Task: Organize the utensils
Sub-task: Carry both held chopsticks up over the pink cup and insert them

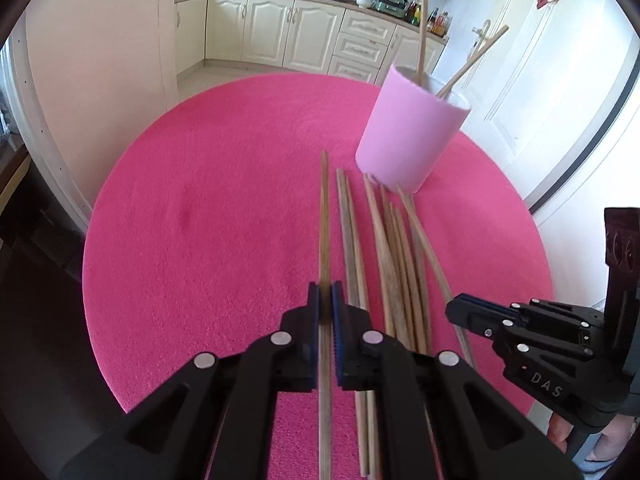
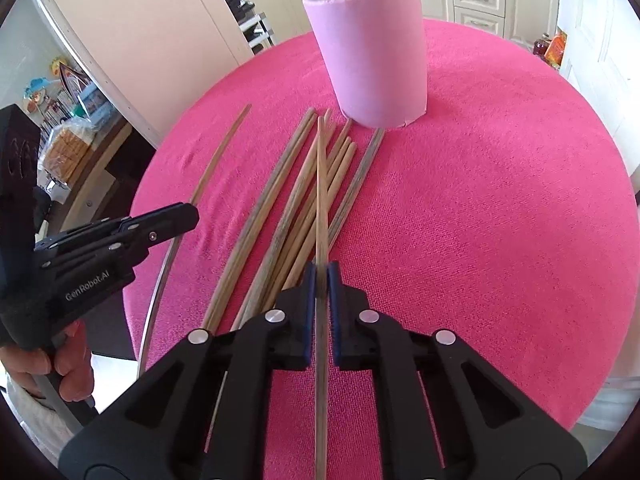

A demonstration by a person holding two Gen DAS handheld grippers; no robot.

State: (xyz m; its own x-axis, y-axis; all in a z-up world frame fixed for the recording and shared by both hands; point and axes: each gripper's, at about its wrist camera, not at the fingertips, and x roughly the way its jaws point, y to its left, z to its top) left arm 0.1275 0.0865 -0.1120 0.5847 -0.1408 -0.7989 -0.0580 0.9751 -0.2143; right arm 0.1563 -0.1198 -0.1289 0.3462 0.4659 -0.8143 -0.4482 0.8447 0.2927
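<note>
Your left gripper (image 1: 325,304) pinches one thin wooden chopstick (image 1: 324,216); your right gripper (image 2: 321,284) pinches another stick (image 2: 320,184), both over the fuzzy pink tablecloth (image 1: 208,208), near the smooth pink cup (image 1: 408,136)

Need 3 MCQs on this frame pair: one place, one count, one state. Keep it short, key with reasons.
1. Where does the pink cup stand?
A. beyond the chopstick tips
B. off the table
C. behind the grippers

2. How many chopsticks stand in the cup?
A. none
B. two
C. five

3. What is the state of the left hand-held gripper?
A. wide open, empty
B. shut on one chopstick
C. shut on the cup

Key: A, the cup stands just past the loose chopsticks; B, two sticks rise from its rim; B, both pads clamp one stick.
</note>
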